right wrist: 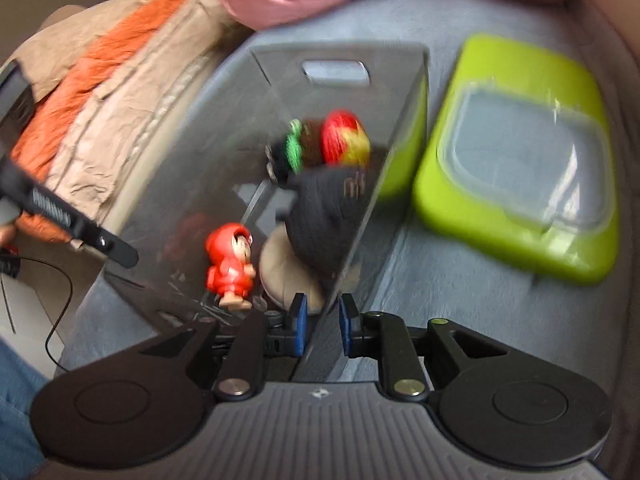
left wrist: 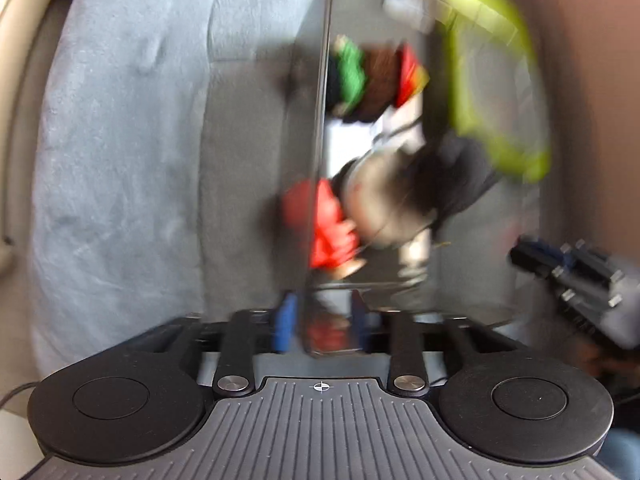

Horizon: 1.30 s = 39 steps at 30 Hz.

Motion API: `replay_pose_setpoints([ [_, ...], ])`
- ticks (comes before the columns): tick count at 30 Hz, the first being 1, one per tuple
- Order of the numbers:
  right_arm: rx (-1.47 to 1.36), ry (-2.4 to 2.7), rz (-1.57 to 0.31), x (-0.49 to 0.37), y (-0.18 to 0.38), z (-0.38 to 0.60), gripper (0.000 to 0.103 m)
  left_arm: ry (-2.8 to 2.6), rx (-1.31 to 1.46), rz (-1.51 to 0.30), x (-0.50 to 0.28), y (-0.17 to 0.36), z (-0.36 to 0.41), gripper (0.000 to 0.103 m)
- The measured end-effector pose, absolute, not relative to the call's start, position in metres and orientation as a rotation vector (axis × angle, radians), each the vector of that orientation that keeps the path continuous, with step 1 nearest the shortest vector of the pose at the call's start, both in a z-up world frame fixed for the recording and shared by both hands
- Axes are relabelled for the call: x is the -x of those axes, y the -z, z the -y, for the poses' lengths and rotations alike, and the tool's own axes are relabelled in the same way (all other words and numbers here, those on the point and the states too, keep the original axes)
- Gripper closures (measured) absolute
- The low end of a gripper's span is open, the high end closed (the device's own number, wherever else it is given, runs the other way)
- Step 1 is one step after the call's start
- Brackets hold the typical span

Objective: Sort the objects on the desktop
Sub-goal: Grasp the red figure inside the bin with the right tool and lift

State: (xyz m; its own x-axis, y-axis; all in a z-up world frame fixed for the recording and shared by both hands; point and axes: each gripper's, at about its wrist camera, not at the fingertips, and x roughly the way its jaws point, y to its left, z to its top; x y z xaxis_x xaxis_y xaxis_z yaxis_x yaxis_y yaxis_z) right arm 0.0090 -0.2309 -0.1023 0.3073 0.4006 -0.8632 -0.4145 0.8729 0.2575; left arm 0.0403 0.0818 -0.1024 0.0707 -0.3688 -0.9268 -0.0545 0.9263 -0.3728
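left gripper (left wrist: 320,328) | fingers straddle clear bin (right wrist: 280,152) wall, contact blurred, can't tell | right gripper (right wrist: 323,326) | fingers open astride opposite wall, likely 2-handed carrying | red figurine (right wrist: 230,266) inside

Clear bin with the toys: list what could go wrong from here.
1. The right gripper and left gripper each straddle a wall of the clear bin, pads not visibly pressing; a lift now would likely slip.
2. Tilting the bin could topple the red figurine standing inside.
3. The green lid lies close beside; a swing might knock it.
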Motion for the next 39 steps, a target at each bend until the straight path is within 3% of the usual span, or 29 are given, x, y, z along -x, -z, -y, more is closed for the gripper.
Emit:
replay_pose_setpoints([
  [1, 0.034, -0.521, -1.061, -0.007, 0.084, 0.233, 0.075, 0.229, 0.363, -1.410, -0.040, 0.083, -0.089, 0.032],
  [3, 0.019, -0.521, -0.935, -0.004, 0.048, 0.236, 0.037, 0.201, 0.371, -1.247, -0.036, 0.046, -0.095, 0.019],
  [4, -0.022, -0.552, -0.948, -0.009, 0.037, 0.234, 0.029, 0.198, 0.378, -1.185, -0.034, 0.032, -0.095, 0.011],
  [5, -0.088, -0.570, -0.989, -0.015, 0.033, 0.230, 0.027, 0.202, 0.391, -1.152, -0.030, 0.022, -0.092, 0.009],
  [8, -0.241, -0.562, -1.109, -0.028, 0.027, 0.216, 0.037, 0.226, 0.437, -1.076, -0.018, -0.003, -0.082, 0.010],
  [11, -0.231, -0.424, -1.111, -0.034, 0.013, 0.211, 0.034, 0.260, 0.510, -0.973, 0.004, -0.026, -0.063, 0.009],
  [13, -0.219, -0.336, -1.096, -0.034, 0.004, 0.211, 0.037, 0.282, 0.538, -0.886, 0.015, -0.045, -0.047, 0.009],
  [14, -0.226, -0.309, -1.094, -0.034, 0.001, 0.211, 0.052, 0.288, 0.549, -0.835, 0.019, -0.054, -0.039, 0.009],
  [15, -0.243, -0.301, -1.100, -0.034, 0.000, 0.212, 0.073, 0.271, 0.551, -0.772, 0.025, -0.061, -0.031, 0.009],
  [16, -0.276, -0.297, -1.118, -0.034, -0.002, 0.213, 0.076, 0.250, 0.551, -0.708, 0.032, -0.068, -0.024, 0.009],
  [17, -0.326, -0.296, -1.133, -0.032, 0.000, 0.216, 0.073, 0.229, 0.551, -0.644, 0.038, -0.074, -0.017, 0.009],
  [19, -0.422, -0.289, -1.113, -0.029, -0.005, 0.226, 0.058, 0.193, 0.567, -0.526, 0.053, -0.081, -0.008, 0.005],
  [20, -0.454, -0.283, -1.088, -0.026, -0.011, 0.230, 0.041, 0.183, 0.579, -0.480, 0.060, -0.083, -0.004, 0.004],
  [21, -0.458, -0.283, -1.063, -0.023, -0.016, 0.232, 0.034, 0.173, 0.591, -0.434, 0.066, -0.085, 0.001, 0.002],
  [22, -0.461, -0.284, -1.039, -0.020, -0.021, 0.234, 0.037, 0.178, 0.591, -0.416, 0.068, -0.085, 0.005, 0.000],
  [23, -0.417, -0.292, -1.028, -0.019, -0.024, 0.229, 0.048, 0.203, 0.567, -0.421, 0.066, -0.084, 0.010, 0.000],
  [24, -0.371, -0.301, -1.017, -0.018, -0.027, 0.223, 0.070, 0.239, 0.525, -0.442, 0.059, -0.083, 0.015, 0.000],
  [26, -0.269, -0.366, -1.062, -0.025, -0.021, 0.205, 0.091, 0.340, 0.383, -0.531, 0.039, -0.077, 0.021, 0.000],
  [27, -0.245, -0.380, -1.115, -0.032, -0.011, 0.198, 0.092, 0.364, 0.291, -0.591, 0.027, -0.073, 0.022, 0.000],
  [31, -0.161, -0.379, -1.228, -0.061, 0.034, 0.182, 0.087, 0.125, 0.321, -0.716, -0.001, -0.050, -0.012, 0.000],
  [32, -0.150, -0.385, -1.258, -0.069, 0.044, 0.178, 0.075, 0.101, 0.385, -0.795, -0.009, -0.042, -0.023, 0.000],
  [33, -0.178, -0.403, -1.304, -0.076, 0.055, 0.175, 0.057, 0.083, 0.446, -0.883, -0.018, -0.034, -0.034, 0.000],
  [34, -0.207, -0.420, -1.350, -0.083, 0.065, 0.173, 0.050, 0.103, 0.469, -0.985, -0.027, -0.023, -0.038, 0.000],
  [39, -0.154, -0.407, -1.498, -0.101, 0.104, 0.142, 0.040, 0.159, 0.327, -1.222, -0.029, 0.026, -0.029, 0.000],
])
